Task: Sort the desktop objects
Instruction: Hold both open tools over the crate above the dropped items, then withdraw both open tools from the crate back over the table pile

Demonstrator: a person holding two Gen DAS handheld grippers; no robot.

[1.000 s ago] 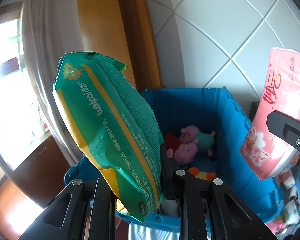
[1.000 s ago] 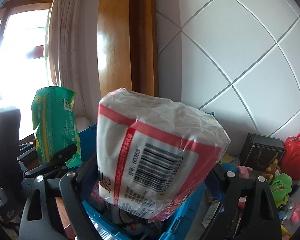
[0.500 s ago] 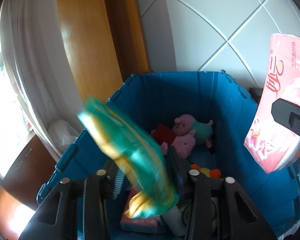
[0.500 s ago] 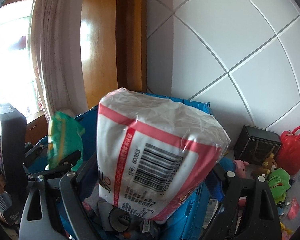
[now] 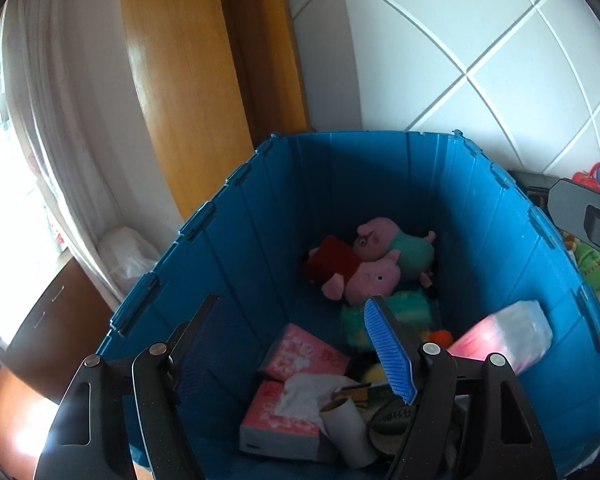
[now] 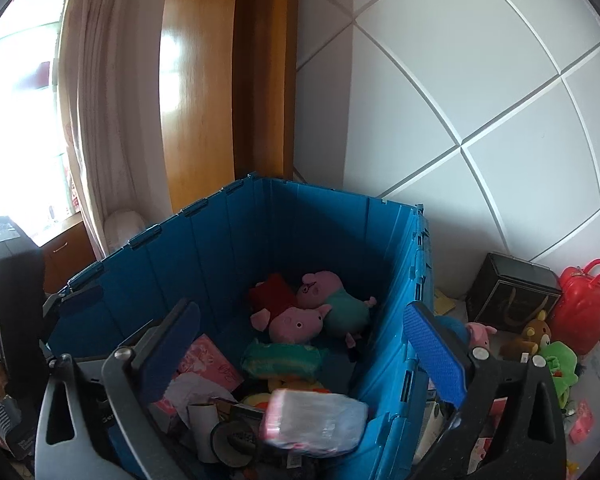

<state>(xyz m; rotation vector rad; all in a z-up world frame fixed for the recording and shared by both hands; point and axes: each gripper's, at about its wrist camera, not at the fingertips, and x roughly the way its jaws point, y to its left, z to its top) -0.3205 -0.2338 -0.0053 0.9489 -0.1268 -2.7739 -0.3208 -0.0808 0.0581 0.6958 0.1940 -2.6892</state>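
A blue plastic crate [image 5: 380,184] [image 6: 204,248] stands against the tiled wall. The green tissue pack [image 5: 396,314] [image 6: 284,360] lies inside it below two pink pig plush toys [image 5: 372,264] [image 6: 304,316]. The pink-and-white tissue pack [image 5: 504,332] [image 6: 314,420] is blurred, inside the crate near its right wall. My left gripper [image 5: 296,344] is open and empty above the crate. My right gripper [image 6: 304,360] is open and empty above the crate.
The crate also holds pink tissue boxes [image 5: 280,420], a cardboard tube [image 5: 346,424] and tape rolls [image 6: 236,436]. Right of the crate are a black box [image 6: 512,296], a red bag [image 6: 580,312] and small plush toys [image 6: 556,360]. A curtain [image 6: 96,120] and wooden frame [image 6: 204,80] stand behind.
Both grippers opened. The green pack dropped from the left gripper into the crate. The pink-and-white pack left the right gripper and is inside the crate. Both cameras tilted down over the crate.
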